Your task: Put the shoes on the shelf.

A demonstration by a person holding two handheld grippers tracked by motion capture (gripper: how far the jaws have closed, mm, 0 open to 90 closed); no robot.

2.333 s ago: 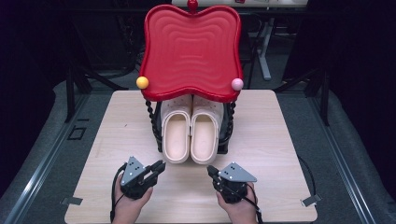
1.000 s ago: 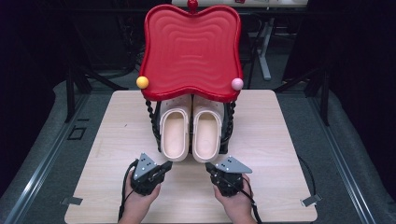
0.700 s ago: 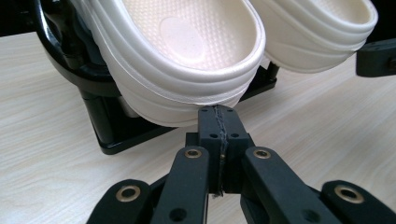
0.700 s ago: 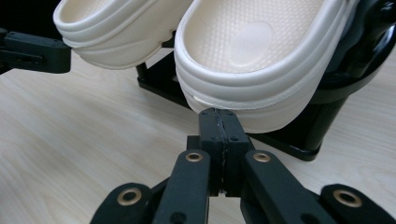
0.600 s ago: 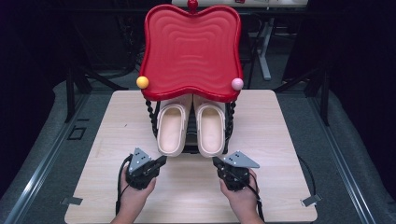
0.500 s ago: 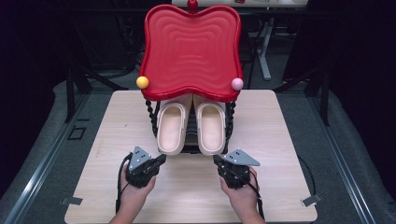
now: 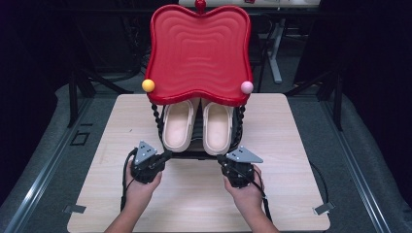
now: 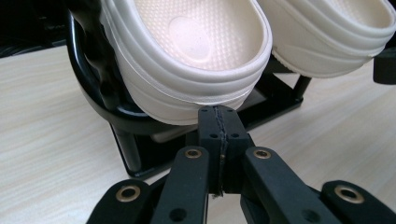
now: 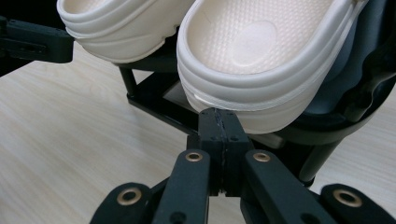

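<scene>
Your high view looks forward and down from above your side of the table [image 7: 145, 121], taking in the whole rack [image 7: 199, 63]. Your left tool's [image 8: 218, 116] camera sits close under the left clog [image 8: 187, 56], looking along its jaws. Your right tool's [image 9: 219, 119] camera does likewise at the right clog [image 9: 261, 60]. All three share both clogs' heels.

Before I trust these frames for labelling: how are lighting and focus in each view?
High view: the table is evenly lit and sharp, the surroundings fall into darkness, and soft glare sits on the red tray. Left gripper view: the left slipper is crisp, the shut left tongs slightly soft. Right gripper view: the right slipper is bright, the right tongs dark.
</scene>
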